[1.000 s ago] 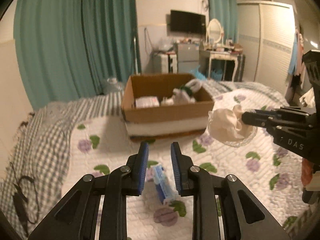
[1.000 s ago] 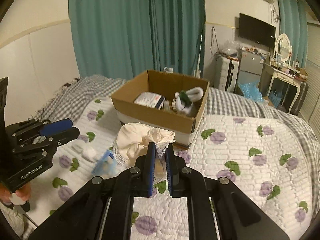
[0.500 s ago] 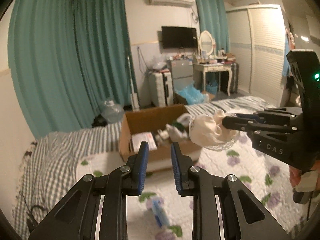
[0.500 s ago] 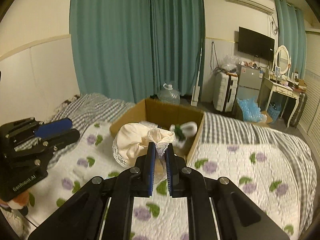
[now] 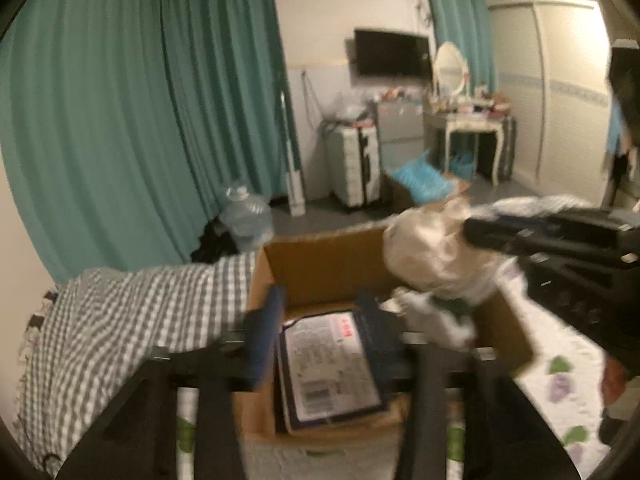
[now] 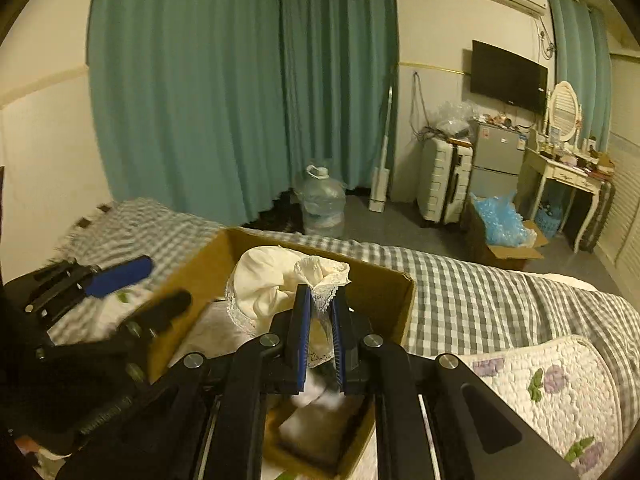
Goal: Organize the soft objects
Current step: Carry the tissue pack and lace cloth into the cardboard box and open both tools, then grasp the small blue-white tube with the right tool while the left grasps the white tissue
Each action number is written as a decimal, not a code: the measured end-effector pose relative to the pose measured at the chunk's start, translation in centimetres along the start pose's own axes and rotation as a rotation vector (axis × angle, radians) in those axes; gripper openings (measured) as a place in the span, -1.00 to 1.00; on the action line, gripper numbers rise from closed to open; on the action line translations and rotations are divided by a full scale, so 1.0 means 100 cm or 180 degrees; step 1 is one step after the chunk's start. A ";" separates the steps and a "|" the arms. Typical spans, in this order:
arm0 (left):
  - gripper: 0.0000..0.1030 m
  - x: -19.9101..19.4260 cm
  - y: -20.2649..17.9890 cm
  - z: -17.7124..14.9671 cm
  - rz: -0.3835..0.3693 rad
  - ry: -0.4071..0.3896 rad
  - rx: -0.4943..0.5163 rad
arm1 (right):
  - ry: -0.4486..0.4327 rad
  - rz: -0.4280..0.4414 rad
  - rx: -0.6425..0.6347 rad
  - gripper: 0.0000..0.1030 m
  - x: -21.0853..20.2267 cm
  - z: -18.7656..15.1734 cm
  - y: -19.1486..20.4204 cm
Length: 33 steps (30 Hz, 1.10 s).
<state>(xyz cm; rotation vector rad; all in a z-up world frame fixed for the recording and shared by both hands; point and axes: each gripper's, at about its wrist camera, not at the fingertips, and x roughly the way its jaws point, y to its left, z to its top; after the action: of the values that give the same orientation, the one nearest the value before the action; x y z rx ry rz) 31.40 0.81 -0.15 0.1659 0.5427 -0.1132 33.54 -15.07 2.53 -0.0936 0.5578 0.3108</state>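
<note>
My right gripper [image 6: 319,300] is shut on a cream lace-trimmed cloth [image 6: 272,280] and holds it above the open cardboard box [image 6: 396,292] on the bed. The cloth also shows in the left wrist view [image 5: 432,252], over the box's right side [image 5: 320,264]. My left gripper [image 5: 320,316] is open and empty, hovering over the box's near left part, above a flat printed packet [image 5: 328,364]. A white and green soft item [image 5: 436,316] lies in the box under the cloth.
The box sits on a bed with a grey checked blanket [image 6: 480,292] and a floral quilt [image 6: 552,392]. Teal curtains [image 6: 240,92], a water jug [image 6: 322,204], a suitcase [image 6: 444,184] and a dressing table [image 6: 568,176] stand beyond the bed.
Both grippers moved forward to over the box. The right one carried the cream cloth from in front of the box to above its opening. The left jaws stand wider apart.
</note>
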 end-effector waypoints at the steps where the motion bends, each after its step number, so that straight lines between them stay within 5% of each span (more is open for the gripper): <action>1: 0.27 0.011 0.002 -0.003 0.0011 0.0026 -0.0022 | -0.0016 -0.0030 0.0021 -0.67 0.007 -0.002 -0.002; 2: 0.27 0.018 0.004 -0.006 0.0016 0.0042 -0.0041 | -0.0022 -0.0064 0.0030 -0.52 0.013 -0.004 -0.003; 4: 0.27 0.030 0.008 -0.010 0.0024 0.0103 -0.0091 | -0.0037 -0.0102 0.0063 0.39 0.020 -0.009 -0.009; 5: 0.28 0.035 0.012 -0.012 0.0035 0.0157 -0.0128 | -0.0049 -0.0077 0.0071 0.52 0.022 -0.012 -0.009; 13: 0.28 -0.017 0.017 -0.001 0.0032 0.0064 -0.0168 | -0.0197 -0.0194 0.0056 0.67 -0.032 -0.001 0.000; 16: 0.34 -0.065 0.023 0.013 0.0066 -0.0116 -0.0092 | -0.0336 -0.0268 -0.0024 0.74 -0.086 0.016 0.015; 18: 0.60 -0.103 0.029 0.022 0.0062 -0.0265 -0.0068 | -0.0465 -0.0314 -0.0112 0.79 -0.127 0.025 0.030; 28: 0.63 -0.298 0.056 0.050 0.0149 -0.1042 0.0057 | -0.0675 -0.0322 -0.0357 0.98 -0.293 0.038 0.115; 33: 0.63 -0.344 0.070 0.042 -0.0045 -0.1023 -0.0039 | -0.0673 -0.0154 -0.0448 0.98 -0.336 0.013 0.151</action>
<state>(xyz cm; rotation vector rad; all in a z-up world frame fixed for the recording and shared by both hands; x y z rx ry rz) 5.27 9.05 22.21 0.1285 0.2243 -0.1471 2.44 -9.38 21.55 -0.2074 0.3230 0.3084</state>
